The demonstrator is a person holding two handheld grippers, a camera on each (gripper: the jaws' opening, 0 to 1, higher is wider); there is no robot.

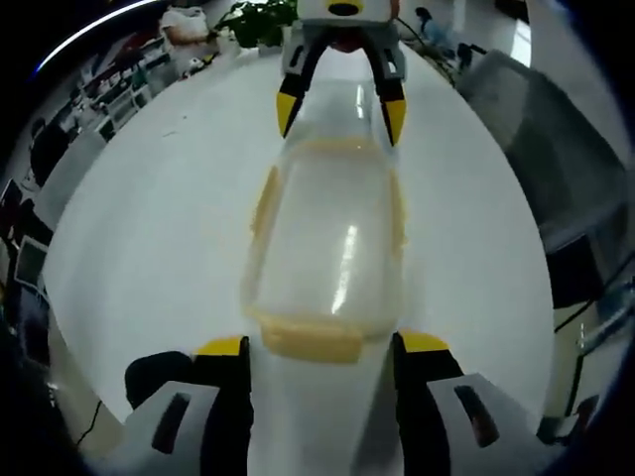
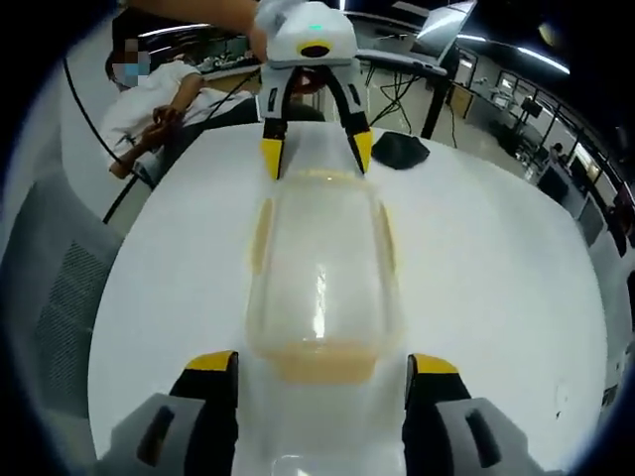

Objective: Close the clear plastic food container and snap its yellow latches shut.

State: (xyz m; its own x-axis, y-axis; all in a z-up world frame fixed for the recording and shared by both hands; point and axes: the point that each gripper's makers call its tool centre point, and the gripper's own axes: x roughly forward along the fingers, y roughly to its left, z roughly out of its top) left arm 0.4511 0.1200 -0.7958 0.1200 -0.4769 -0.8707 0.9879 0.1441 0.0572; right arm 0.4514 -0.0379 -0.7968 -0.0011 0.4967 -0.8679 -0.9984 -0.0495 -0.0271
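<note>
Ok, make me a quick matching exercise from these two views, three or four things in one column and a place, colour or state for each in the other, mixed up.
Things:
1. clear container
2. latch nearest the left hand-held gripper
3. table
4. right hand-held gripper

Descriptions:
A. white surface under everything
B. yellow strip on the end of the lid
C. transparent, lying lengthwise between the two tools
D. open, jaws on either side of one end of the box

Pairs: 1-C, 2-B, 3-A, 4-D
</note>
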